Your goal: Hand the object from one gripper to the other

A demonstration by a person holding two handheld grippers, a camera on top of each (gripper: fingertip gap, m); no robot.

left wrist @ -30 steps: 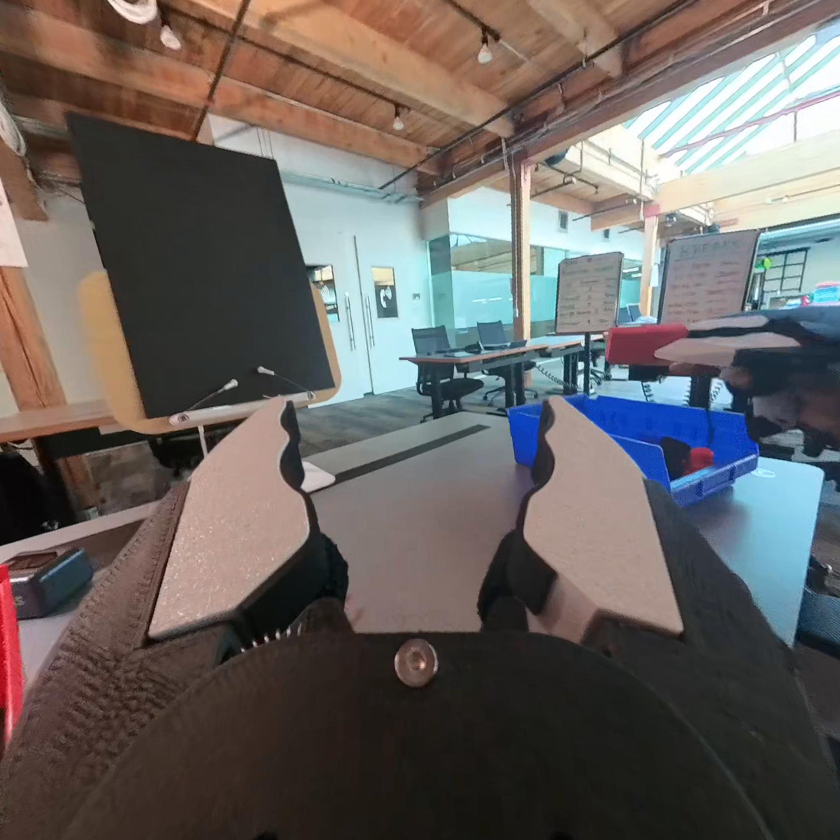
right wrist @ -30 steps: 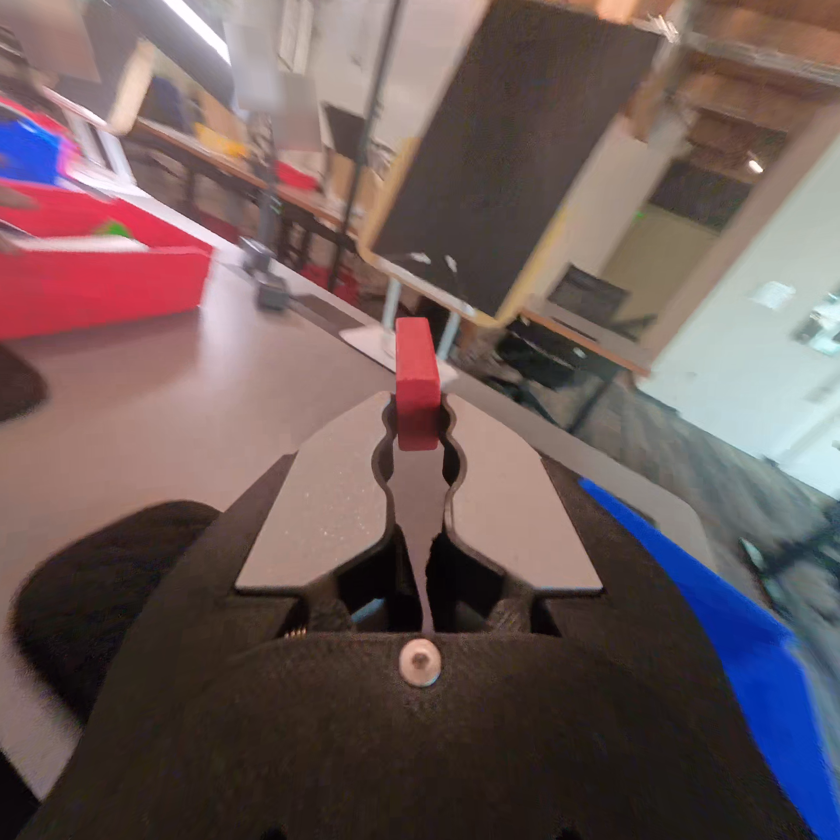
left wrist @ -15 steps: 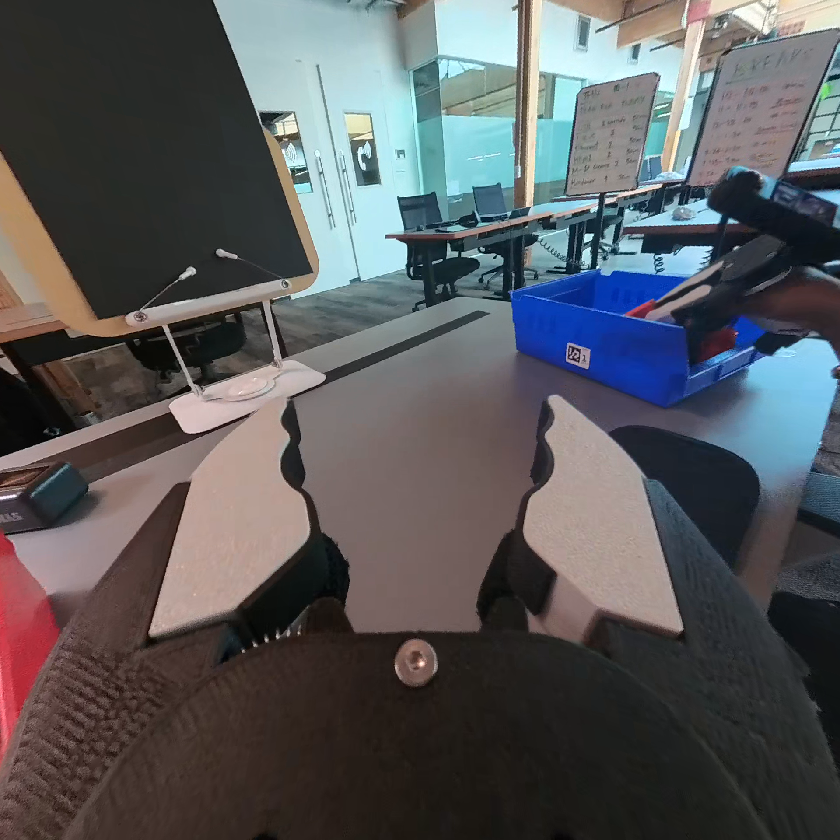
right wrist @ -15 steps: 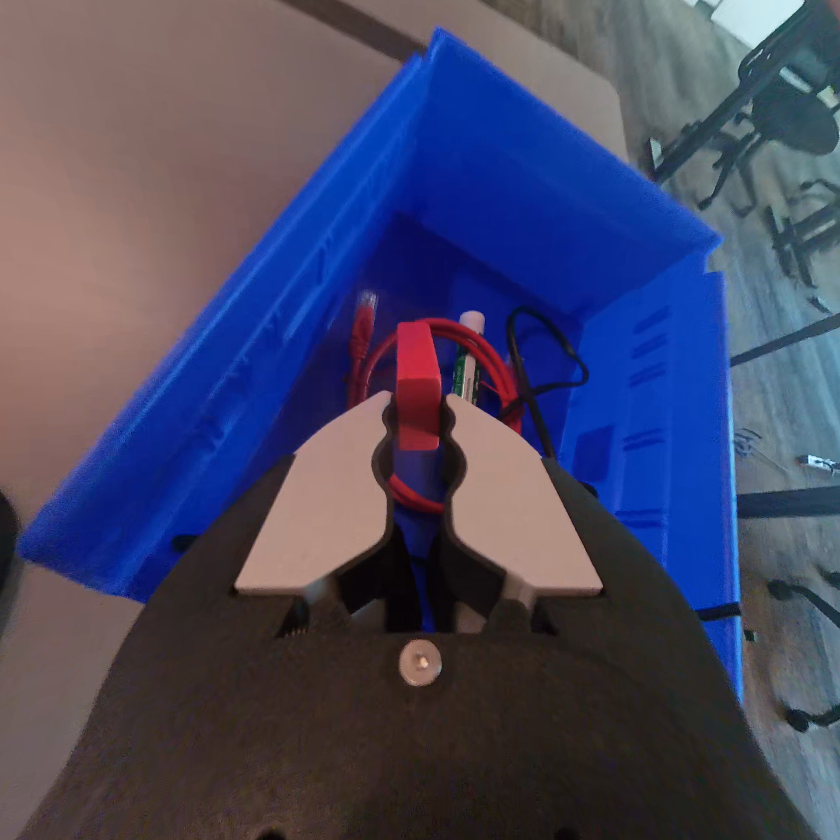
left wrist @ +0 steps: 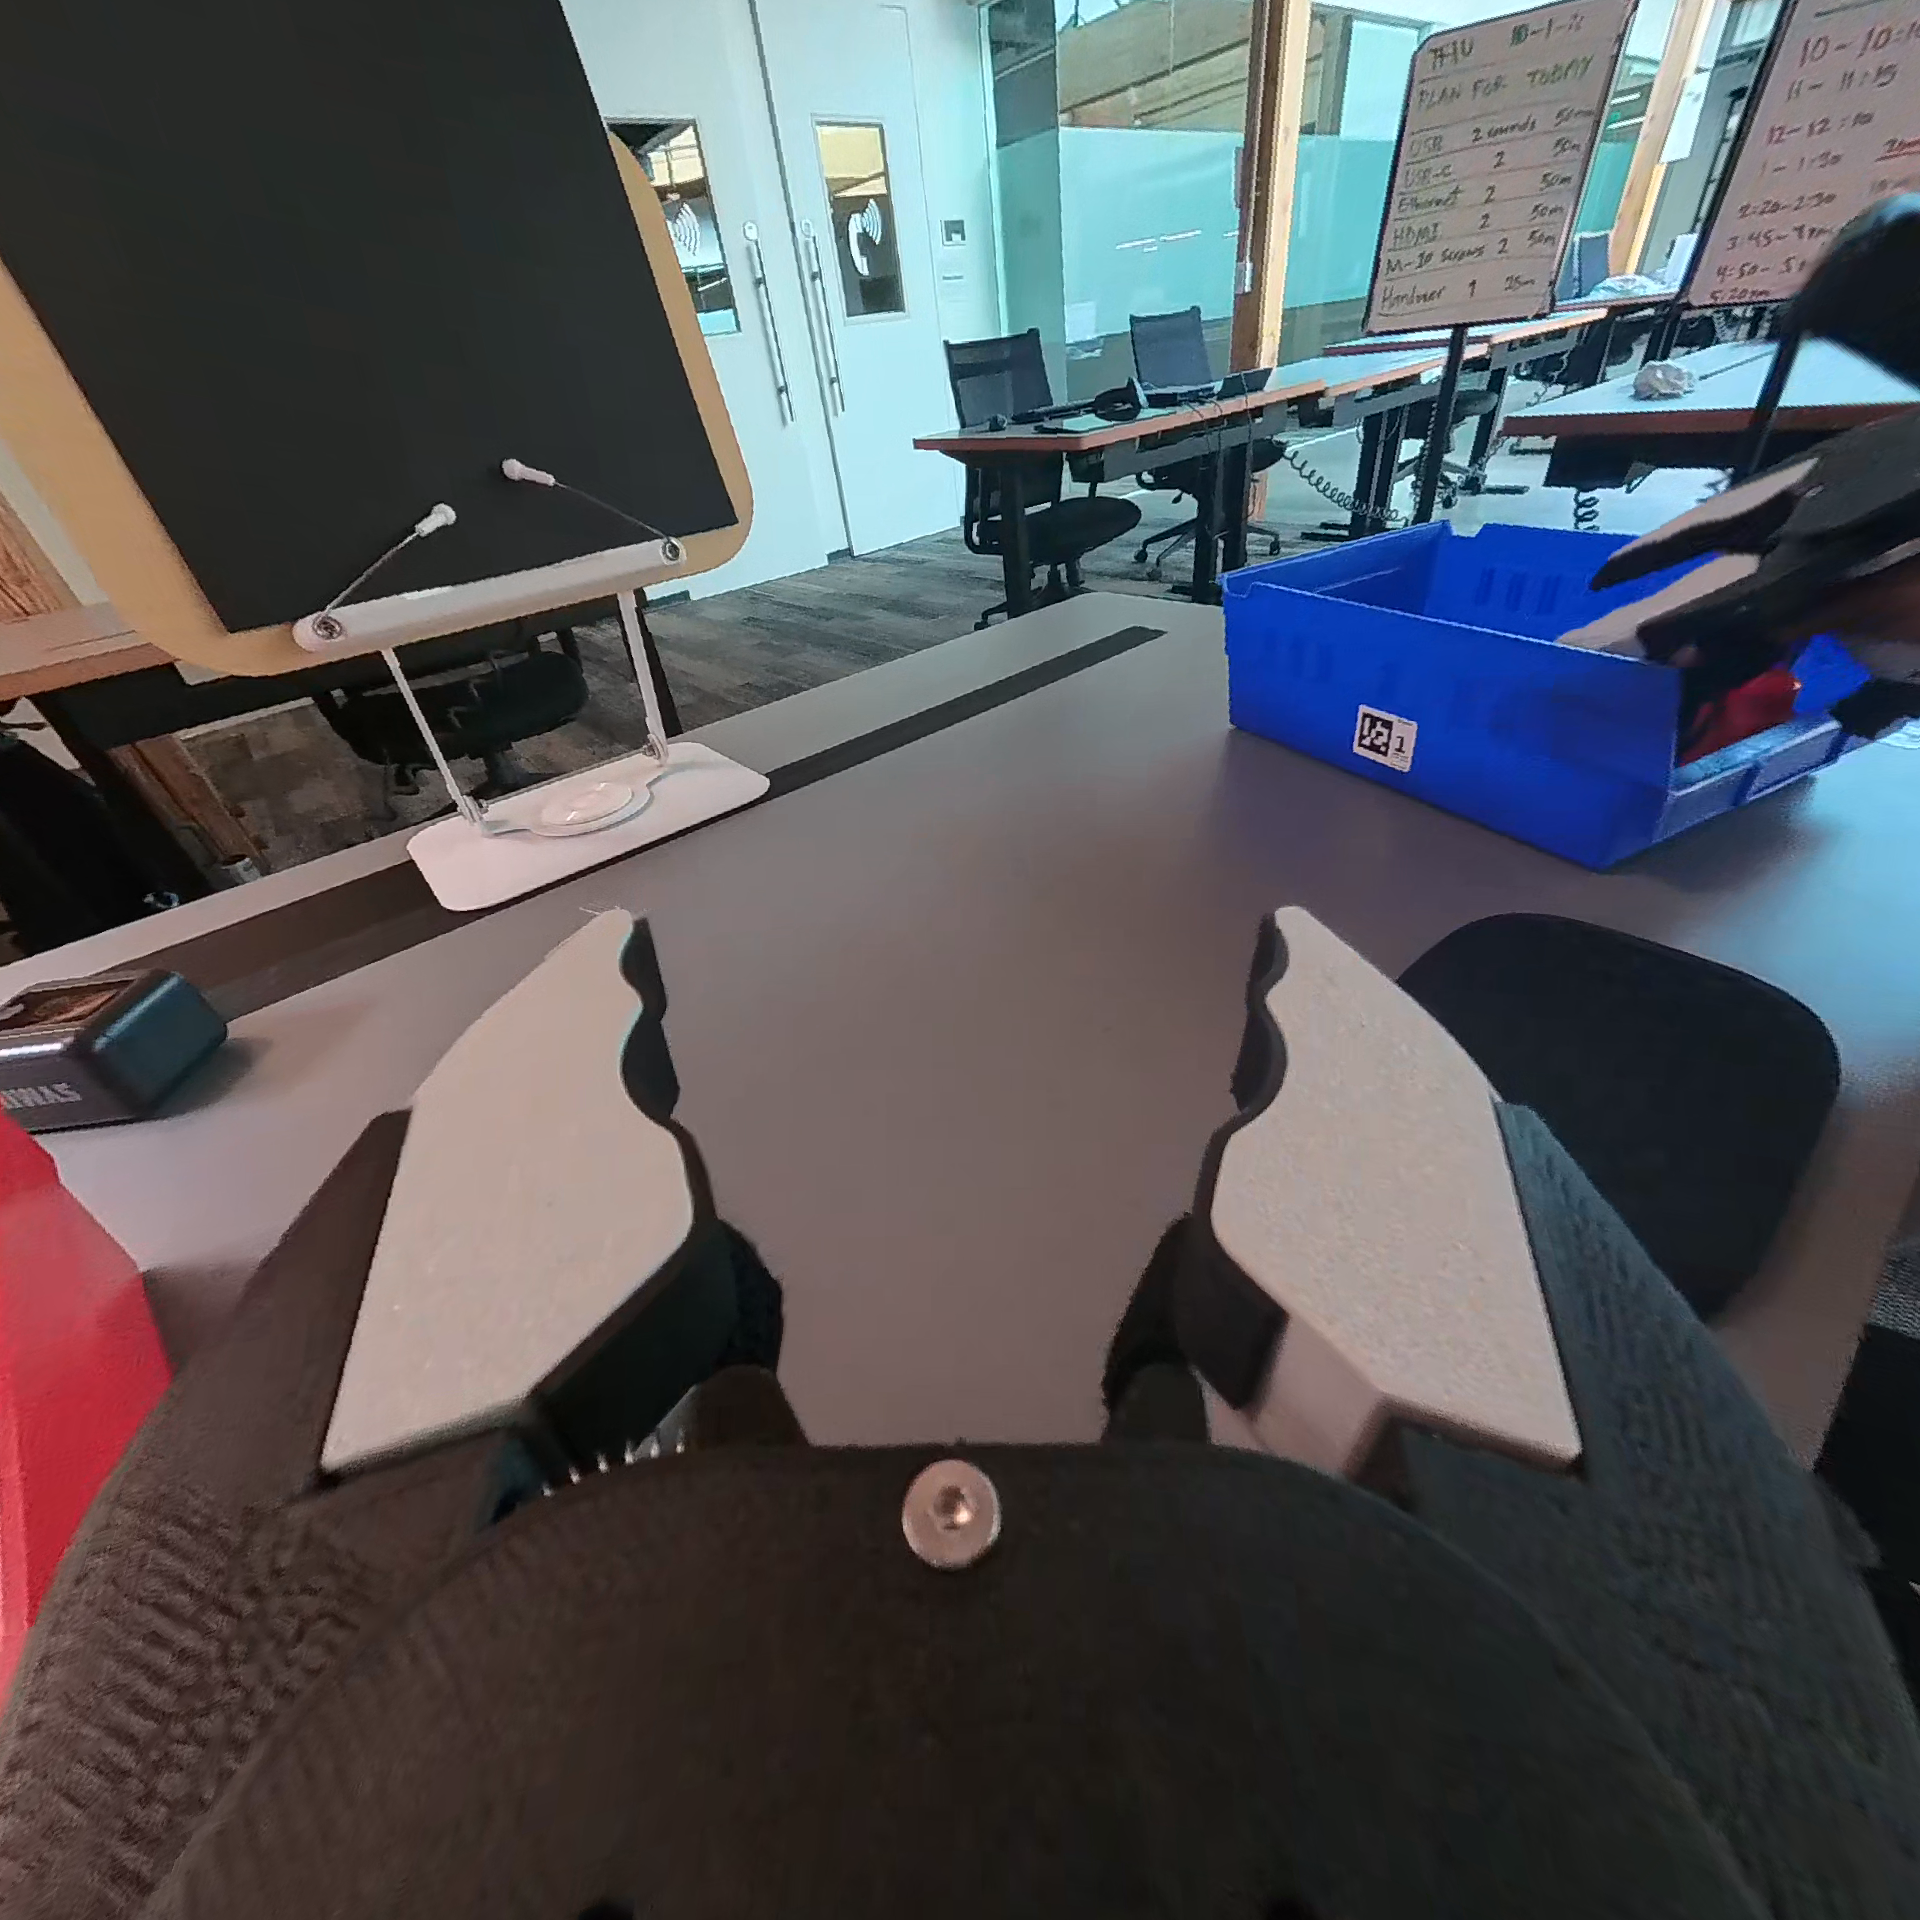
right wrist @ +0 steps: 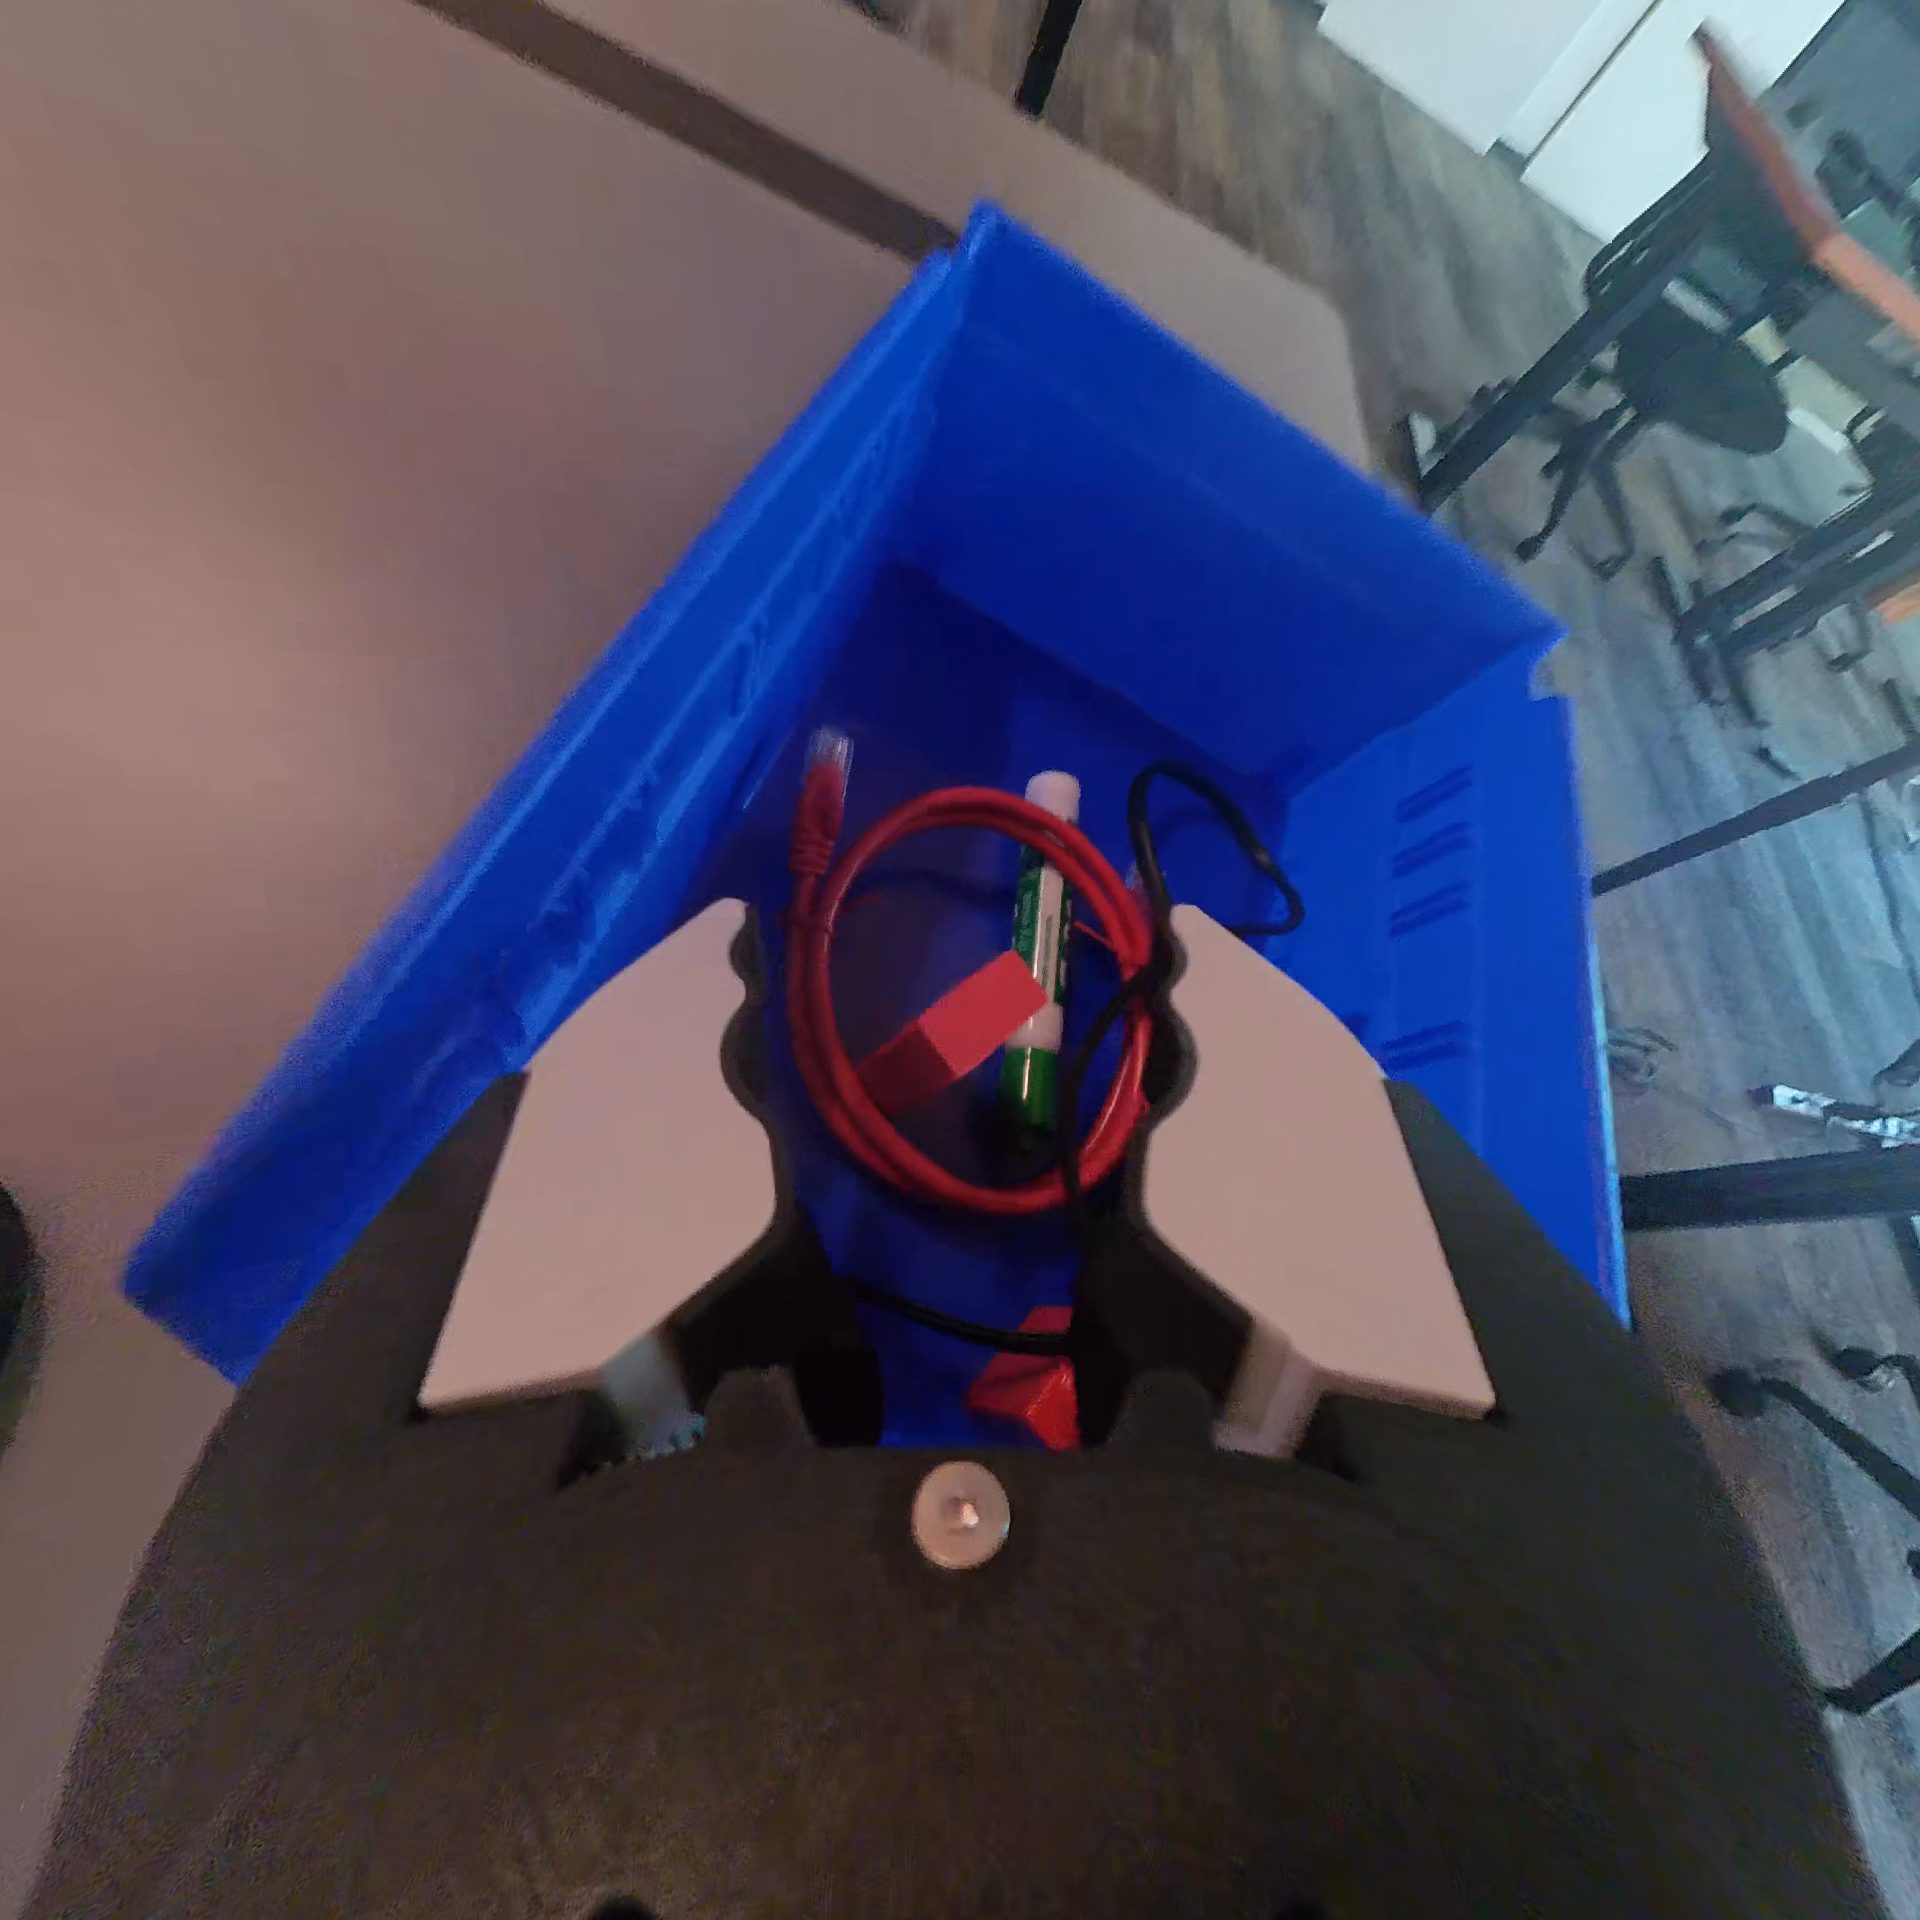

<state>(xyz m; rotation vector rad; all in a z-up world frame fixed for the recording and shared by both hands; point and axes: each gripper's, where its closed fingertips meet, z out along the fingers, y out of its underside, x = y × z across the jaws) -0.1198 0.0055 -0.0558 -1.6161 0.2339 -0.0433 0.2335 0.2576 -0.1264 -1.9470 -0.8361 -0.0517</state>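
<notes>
1. The red block (right wrist: pixel 956 1023) is no longer pinched in your right tongs (right wrist: pixel 961 914); half a second ago they were clamped on it, and now it is lying tilted inside the blue bin (right wrist: pixel 1091 488), across the red cable (right wrist: pixel 831 1049) and against the green marker (right wrist: pixel 1034 956).
2. Your right tongs are gaping wide over the bin, holding nothing. Judging by that, the handover is behind you and you are finishing the drop-off.
3. Your left tongs (left wrist: pixel 951 935) are also standing spread and empty, low over the counter (left wrist: pixel 935 831), well apart from the bin.
4. Counting inside the bin: one red block, one coiled red cable, one green marker, one black cable (right wrist: pixel 1216 831), and one further red piece (right wrist: pixel 1023 1397) near your tongs' base, partly hidden.
5. Outward: one bin, two tongs, one black pad (left wrist: pixel 1621 1091) on the counter.
</notes>
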